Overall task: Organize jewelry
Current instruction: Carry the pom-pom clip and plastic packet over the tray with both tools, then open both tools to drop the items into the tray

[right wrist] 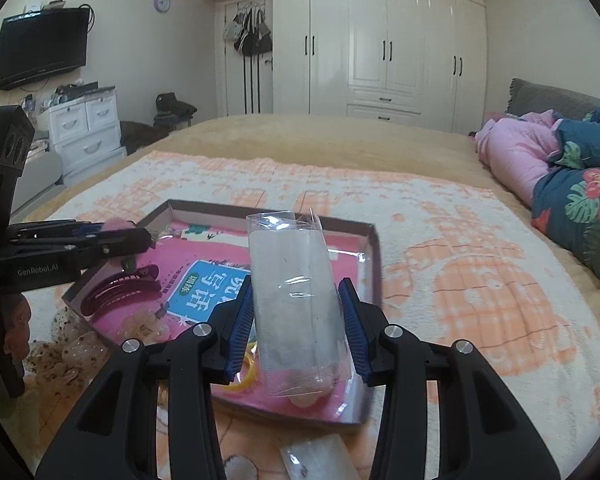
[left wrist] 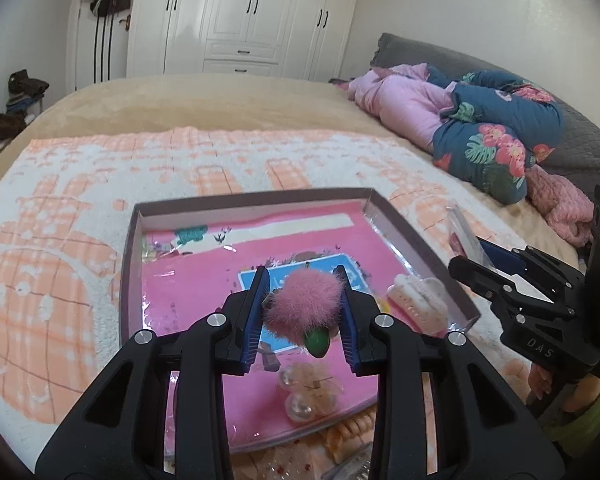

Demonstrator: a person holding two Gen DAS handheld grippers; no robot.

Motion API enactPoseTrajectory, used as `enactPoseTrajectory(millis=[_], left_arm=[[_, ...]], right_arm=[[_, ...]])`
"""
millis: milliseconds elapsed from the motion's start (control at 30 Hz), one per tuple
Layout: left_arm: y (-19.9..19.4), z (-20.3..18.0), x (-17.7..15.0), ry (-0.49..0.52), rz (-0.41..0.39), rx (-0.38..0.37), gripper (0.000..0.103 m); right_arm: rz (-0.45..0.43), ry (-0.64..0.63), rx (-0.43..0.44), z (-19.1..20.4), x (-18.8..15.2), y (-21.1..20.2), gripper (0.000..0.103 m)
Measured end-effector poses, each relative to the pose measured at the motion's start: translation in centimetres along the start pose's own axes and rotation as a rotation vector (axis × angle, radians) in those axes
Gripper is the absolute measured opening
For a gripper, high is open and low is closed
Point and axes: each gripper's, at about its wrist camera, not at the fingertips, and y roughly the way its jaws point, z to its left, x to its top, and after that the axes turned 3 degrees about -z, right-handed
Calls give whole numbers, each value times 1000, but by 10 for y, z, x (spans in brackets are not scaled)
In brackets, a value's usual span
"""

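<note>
**Both held pieces are above the box; the way is downward**

The pink pompom [left wrist: 304,300], with a green bead [left wrist: 319,344] hanging at its lower end, is held between the fingers of the left gripper [left wrist: 302,312]; the jaws are narrow and the pads press on the fluff from both sides. Directly under it the shallow box [left wrist: 416,240] with its pink lining is seen, so the pompom is already over the open inside; only a lowering is judged to be needed.

The clear plastic sleeve [right wrist: 296,292] is gripped by the right gripper [right wrist: 298,324] at its lower part, the jaws half closed on it; its long axis stands nearly upright, leaning a little back, and runs along the fingers, not across them. It is also held over the box [right wrist: 374,248], nearer to the right wall.

In the box a dark pink hair claw [right wrist: 118,286] lies at the left side and a yellow ring [right wrist: 246,376] near the front; the left gripper is nearer to the claw. The box rests on an orange-and-white blanket [right wrist: 480,304] on the bed.
</note>
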Motion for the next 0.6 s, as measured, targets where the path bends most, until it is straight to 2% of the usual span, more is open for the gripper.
enactPoseTrajectory(millis=[333, 600], left_arm=[[21, 14, -5, -38, 49, 5, 24], [24, 18, -6, -56, 49, 9, 24]], right_arm=[[123, 11, 7, 11, -8, 50, 40], [134, 15, -1, 12, -8, 55, 42]])
